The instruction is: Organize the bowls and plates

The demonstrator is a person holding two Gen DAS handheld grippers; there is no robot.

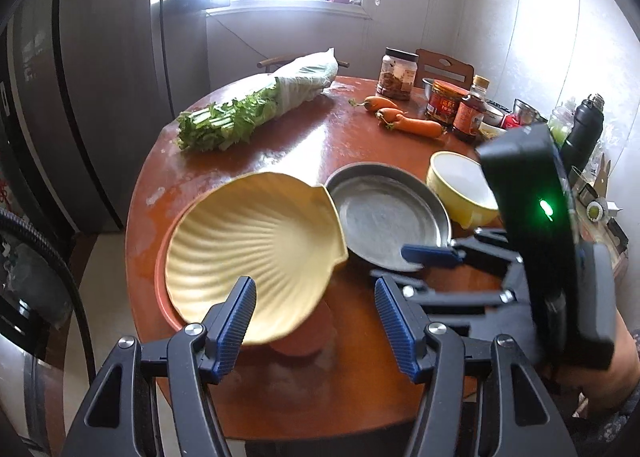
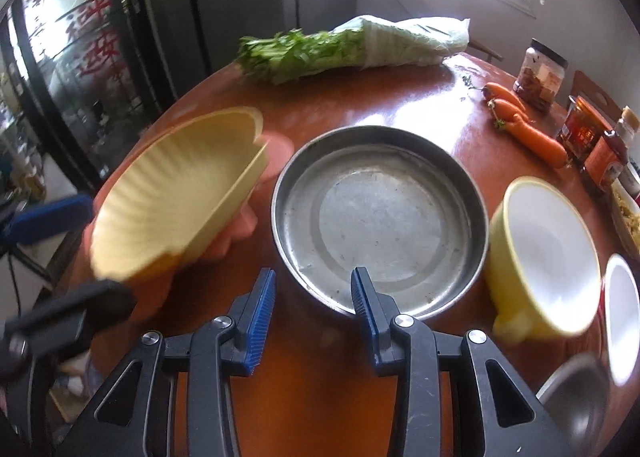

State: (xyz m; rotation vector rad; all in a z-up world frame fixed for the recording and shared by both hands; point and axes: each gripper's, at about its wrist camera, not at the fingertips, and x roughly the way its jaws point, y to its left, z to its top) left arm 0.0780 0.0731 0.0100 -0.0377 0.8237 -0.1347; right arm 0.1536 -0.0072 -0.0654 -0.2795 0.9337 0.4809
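Although the pale yellow scallop-shell plate (image 1: 256, 249) looks light and stiff, likely melamine or glazed ceramic, its ribbed surface and thin fluted edge would be slick under rubber pads, so I judge the best hold to be a pinch across the rim. It sits tilted, raised at its 3 o'clock side in the left wrist view, over a salmon-pink plate (image 1: 162, 281) that lies on the round reddish-brown tabletop (image 1: 304, 137). The left gripper (image 1: 316, 321) is spread wide, its left pad overlapping the shell plate's near rim at 6 o'clock; whether that pad touches the plate I cannot tell. Just beside the shell plate, at its 3 o'clock, lies the shallow round steel pan (image 2: 380, 221), rigid, probably heavier, with a low upright wall that suits a rim pinch. The right gripper (image 2: 314, 307) is moderately open and level, pointing at the pan's 6 o'clock rim, with its right pad appearing over the rim and its left pad outside; contact is unclear. Further toward 3 o'clock stands a yellow bowl with a white interior (image 2: 548, 253), thick-walled and breakable-looking, beside a white-lined bowl with a red outside (image 2: 624, 305).
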